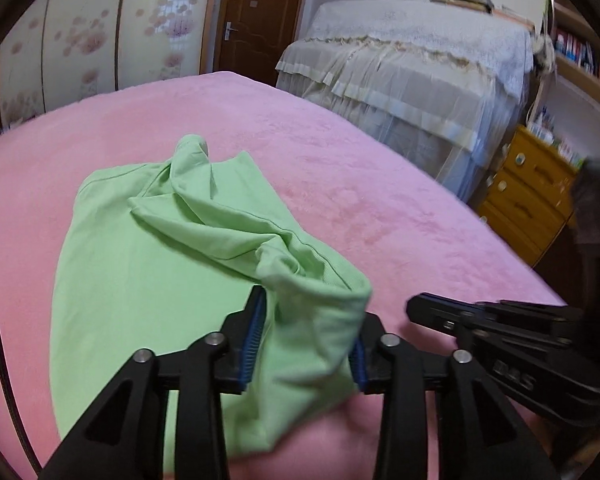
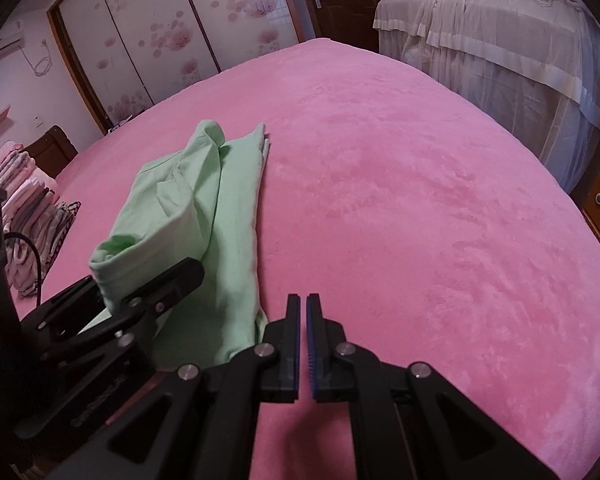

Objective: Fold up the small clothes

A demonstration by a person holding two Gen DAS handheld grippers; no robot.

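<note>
Green garment (image 1: 148, 248) lies on the pink bed cover (image 1: 380, 200), partly folded, with a loose ridge of cloth running from its far end toward the near corner. That near corner stands up as a rounded fold between the fingers of the left tool (image 1: 306, 340). The jaws there are apart, with blue pads on either side of the cloth; the fabric fills the gap and touches both, but whether the pads still press on it cannot be told. From the right wrist view the same tool (image 2: 140, 280) shows at the left, its upper finger lying across the raised fold.

Right tool (image 2: 303, 344) has its jaws together, only a thin slit between the blue pads, and nothing is held in them. It hangs over bare cover just beside the garment's right edge. In the left wrist view it (image 1: 416, 308) enters from the right, near the lifted corner but apart from it.

Beyond the bed stand a wardrobe (image 2: 160, 40) with flowered sliding doors, a brown door (image 1: 260, 12), and a piece of furniture under a lace drape (image 1: 420, 64). A stack of folded clothes (image 2: 32, 208) lies at the left edge of the bed. A yellow drawer unit (image 1: 528, 196) stands at the right.
</note>
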